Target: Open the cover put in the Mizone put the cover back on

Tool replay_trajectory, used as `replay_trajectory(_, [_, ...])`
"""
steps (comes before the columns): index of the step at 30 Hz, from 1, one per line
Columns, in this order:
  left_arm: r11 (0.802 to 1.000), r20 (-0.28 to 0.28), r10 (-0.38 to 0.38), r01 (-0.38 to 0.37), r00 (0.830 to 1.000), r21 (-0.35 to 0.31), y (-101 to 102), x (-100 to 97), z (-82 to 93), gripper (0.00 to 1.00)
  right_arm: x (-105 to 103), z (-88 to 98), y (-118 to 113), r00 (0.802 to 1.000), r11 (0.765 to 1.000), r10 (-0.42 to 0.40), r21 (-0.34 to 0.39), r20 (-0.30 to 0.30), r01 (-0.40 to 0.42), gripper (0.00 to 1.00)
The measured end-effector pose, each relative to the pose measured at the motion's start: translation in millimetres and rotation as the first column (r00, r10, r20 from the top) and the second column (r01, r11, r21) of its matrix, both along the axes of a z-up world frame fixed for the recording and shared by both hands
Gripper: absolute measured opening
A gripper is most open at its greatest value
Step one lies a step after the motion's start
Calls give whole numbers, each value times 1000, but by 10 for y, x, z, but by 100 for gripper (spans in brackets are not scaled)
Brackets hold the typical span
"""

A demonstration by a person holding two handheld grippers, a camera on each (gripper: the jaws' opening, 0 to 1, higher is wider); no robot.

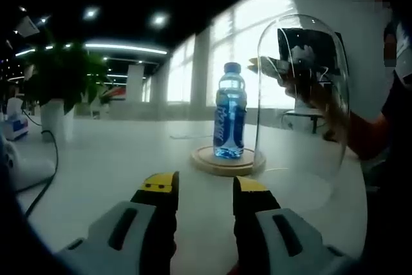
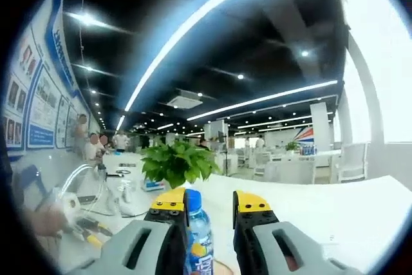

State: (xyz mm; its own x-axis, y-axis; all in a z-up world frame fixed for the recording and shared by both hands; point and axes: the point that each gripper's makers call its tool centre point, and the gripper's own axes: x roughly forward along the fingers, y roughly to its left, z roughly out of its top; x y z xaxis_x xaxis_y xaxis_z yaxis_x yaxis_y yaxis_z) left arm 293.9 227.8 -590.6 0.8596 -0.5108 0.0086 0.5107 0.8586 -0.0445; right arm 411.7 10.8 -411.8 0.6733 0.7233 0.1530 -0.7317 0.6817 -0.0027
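A blue Mizone bottle (image 1: 229,111) stands upright on a round wooden base (image 1: 225,161) on the white table, uncovered. The clear glass dome cover (image 1: 302,94) is just right of the base, its left wall by the base's rim. Through the glass I see my right gripper (image 1: 302,53) and a hand near the dome's top; whether it grips the glass is unclear. My left gripper (image 1: 206,185) is open and empty, short of the base. In the right gripper view the right gripper (image 2: 210,201) looks over the bottle (image 2: 199,236), whose cap and label show between the jaws.
A potted green plant (image 1: 61,82) (image 2: 177,162) stands at the table's far side. White devices with a cable (image 1: 26,165) lie at the left edge. A person's arm (image 1: 367,133) is at the right. People (image 2: 96,143) stand by a poster wall in the background.
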Motion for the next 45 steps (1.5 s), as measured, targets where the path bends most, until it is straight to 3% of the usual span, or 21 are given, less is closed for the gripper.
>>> replay_trajectory(8, [1000, 8, 2, -1, 1000, -3, 4, -13, 15, 27, -276, -107, -183, 999, 999, -36, 7, 17, 36, 20])
replay_trajectory(13, [1000, 8, -3, 3, 1000, -6, -5, -15, 16, 27, -387, -291, -360, 995, 995, -99, -16, 25, 99, 20])
replay_trajectory(21, [1000, 9, -10, 10, 1000, -21, -11, -19, 35, 27, -515, -418, -673, 987, 985, -159, 75, 3, 158, 20])
replay_trajectory(27, [1000, 28, -15, 16, 1000, -24, -14, -34, 68, 28, -601, -546, -755, 986, 983, -164, 79, -13, 165, 20])
replay_trajectory(34, [999, 34, -22, 23, 999, -36, -12, -40, 92, 29, -599, -950, -886, 975, 975, -219, 36, -19, 220, 20])
replay_trajectory(37, [999, 31, -21, 22, 999, -39, -8, -35, 90, 29, -580, -1080, -945, 972, 971, -232, 54, -29, 234, 20])
replay_trajectory(42, [999, 21, -18, 19, 1000, -33, -13, -23, 69, 29, -532, -1181, -1070, 961, 955, -265, 115, -84, 273, 19])
replay_trajectory(45, [999, 20, -24, 25, 1000, -29, -29, -27, 63, 29, -534, -1151, -1115, 960, 952, -269, 131, -77, 278, 19])
